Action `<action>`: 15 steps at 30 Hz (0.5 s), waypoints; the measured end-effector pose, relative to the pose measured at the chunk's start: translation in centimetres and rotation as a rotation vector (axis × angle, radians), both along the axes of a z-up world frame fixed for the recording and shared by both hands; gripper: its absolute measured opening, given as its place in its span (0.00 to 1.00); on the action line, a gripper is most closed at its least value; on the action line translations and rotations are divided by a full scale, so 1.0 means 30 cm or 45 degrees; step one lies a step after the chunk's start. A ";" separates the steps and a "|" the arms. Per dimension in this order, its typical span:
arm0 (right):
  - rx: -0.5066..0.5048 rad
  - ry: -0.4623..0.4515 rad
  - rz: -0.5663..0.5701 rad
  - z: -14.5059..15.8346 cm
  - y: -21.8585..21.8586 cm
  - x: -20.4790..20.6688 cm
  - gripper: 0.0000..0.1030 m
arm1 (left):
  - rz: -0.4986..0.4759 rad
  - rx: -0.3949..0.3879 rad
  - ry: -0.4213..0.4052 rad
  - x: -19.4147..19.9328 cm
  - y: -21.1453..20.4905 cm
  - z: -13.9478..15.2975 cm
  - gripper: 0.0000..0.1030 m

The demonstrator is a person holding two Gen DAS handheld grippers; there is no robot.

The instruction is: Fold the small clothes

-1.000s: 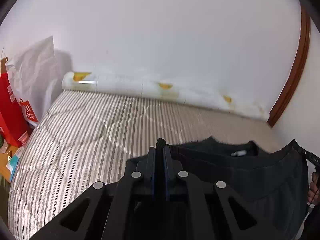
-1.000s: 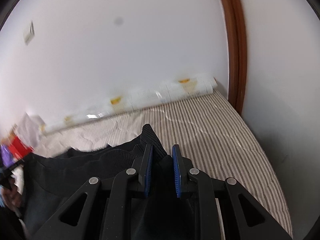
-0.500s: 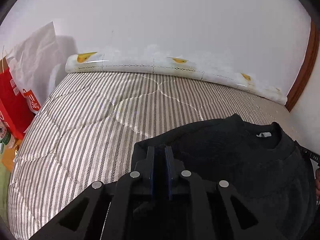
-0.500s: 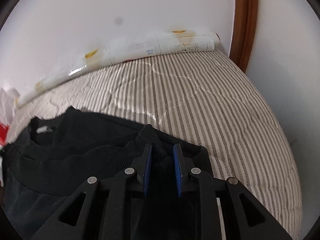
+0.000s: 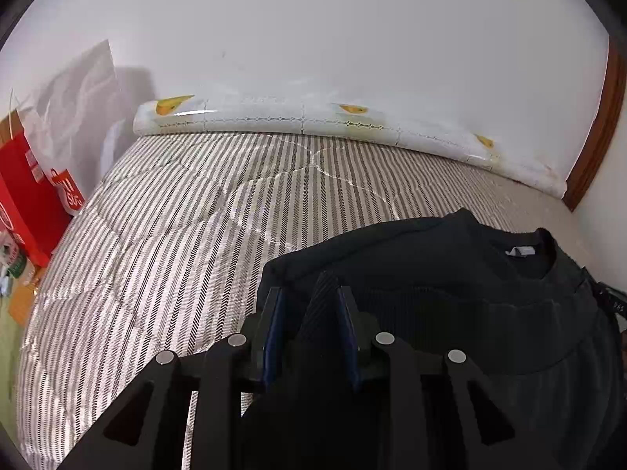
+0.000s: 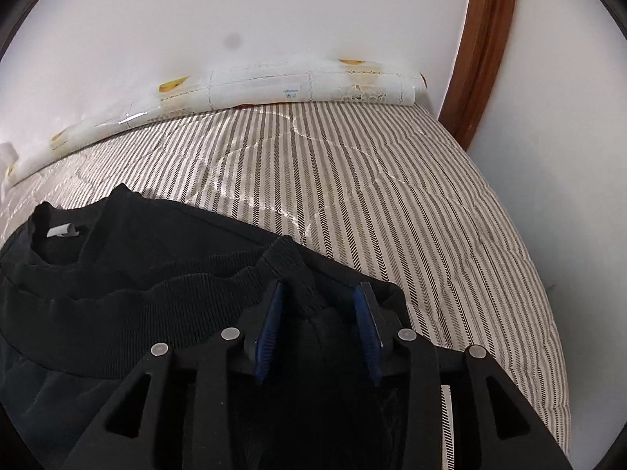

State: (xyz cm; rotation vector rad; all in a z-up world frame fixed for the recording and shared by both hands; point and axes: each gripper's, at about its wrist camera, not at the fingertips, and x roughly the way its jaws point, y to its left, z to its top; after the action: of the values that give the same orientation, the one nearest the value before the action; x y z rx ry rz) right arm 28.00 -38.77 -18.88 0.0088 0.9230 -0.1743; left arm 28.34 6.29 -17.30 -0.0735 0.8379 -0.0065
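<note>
Striped bed quilt (image 5: 164, 235), black sweater (image 5: 450, 258) laid across it, hem folded up near the collar.
Left gripper (image 5: 309, 305) and right gripper (image 6: 319, 301) have just been easing apart, a hem corner seemingly loose between each pair; the hem runs crosswise between them.

Black sweatshirt (image 5: 450, 274) folded across a striped quilt (image 5: 176, 235), ribbed hem doubled up toward the neckline (small white label inside the collar), hem corners peaked, each standing between parted blue pads.
</note>
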 end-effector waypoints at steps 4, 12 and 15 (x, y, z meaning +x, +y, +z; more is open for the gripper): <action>-0.029 -0.002 0.000 0.002 0.011 -0.002 0.37 | 0.001 0.028 -0.003 -0.002 -0.009 0.001 0.25; -0.008 -0.009 -0.002 0.007 0.004 -0.006 0.37 | 0.001 0.003 -0.006 -0.007 0.000 0.002 0.25; -0.017 -0.009 0.005 0.013 0.004 -0.004 0.37 | -0.001 -0.045 0.002 -0.016 0.017 0.007 0.26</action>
State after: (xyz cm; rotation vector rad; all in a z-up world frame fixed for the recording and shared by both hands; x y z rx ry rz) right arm 27.87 -38.66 -18.49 -0.0045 0.9147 -0.1768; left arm 27.86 6.81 -17.10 -0.1061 0.8398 -0.0218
